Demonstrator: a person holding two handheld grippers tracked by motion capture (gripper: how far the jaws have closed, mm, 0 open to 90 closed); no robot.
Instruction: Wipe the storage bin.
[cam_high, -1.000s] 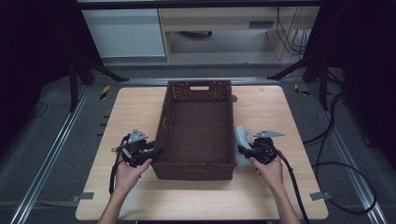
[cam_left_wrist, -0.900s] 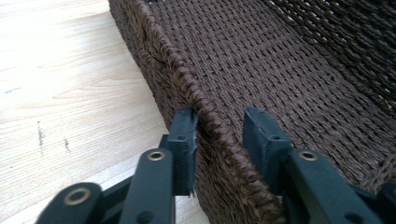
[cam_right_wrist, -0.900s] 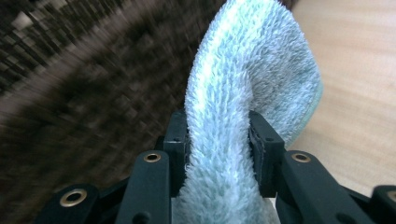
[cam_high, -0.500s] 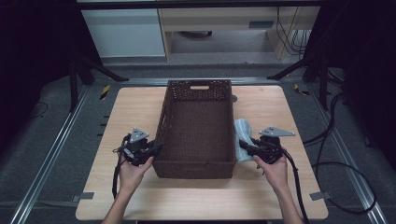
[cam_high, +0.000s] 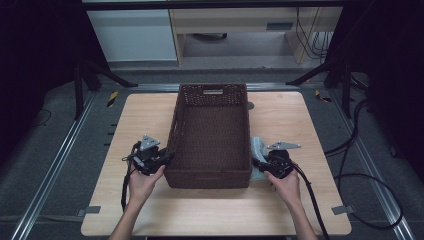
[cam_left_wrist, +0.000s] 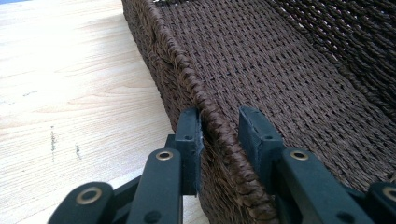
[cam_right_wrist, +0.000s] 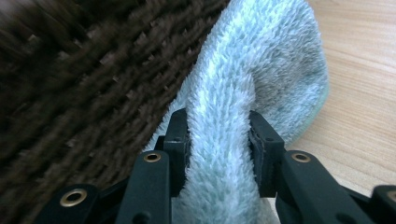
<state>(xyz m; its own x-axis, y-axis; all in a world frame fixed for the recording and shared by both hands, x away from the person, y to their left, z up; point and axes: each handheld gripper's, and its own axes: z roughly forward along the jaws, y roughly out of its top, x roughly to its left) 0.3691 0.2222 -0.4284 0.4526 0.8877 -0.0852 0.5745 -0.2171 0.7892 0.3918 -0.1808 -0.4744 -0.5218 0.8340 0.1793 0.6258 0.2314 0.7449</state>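
A dark brown woven basket (cam_high: 207, 179) stands lengthwise in the middle of the wooden table (cam_high: 150, 120). My left gripper (cam_high: 167, 159) is at its left wall near the front corner. In the left gripper view the jaws (cam_left_wrist: 219, 126) straddle the braided rim (cam_left_wrist: 187, 79) and have just been closing on it. My right gripper (cam_high: 257, 165) is beside the basket's right wall, shut on a pale blue-green fluffy towel (cam_high: 258, 147). In the right gripper view the pile of the towel (cam_right_wrist: 261, 56) bulges between the jaws (cam_right_wrist: 217, 130), against the basket's wall (cam_right_wrist: 84, 70).
Bare tabletop (cam_high: 285, 115) lies on both sides of the basket and in front of it. Cables (cam_high: 370, 185) trail off the right side onto the grey floor. A white cabinet (cam_high: 135, 35) and shelves stand beyond the far edge.
My right hand drifted slightly right with the towel, then came back against the basket's wall. The left hand and the basket stayed where they were.
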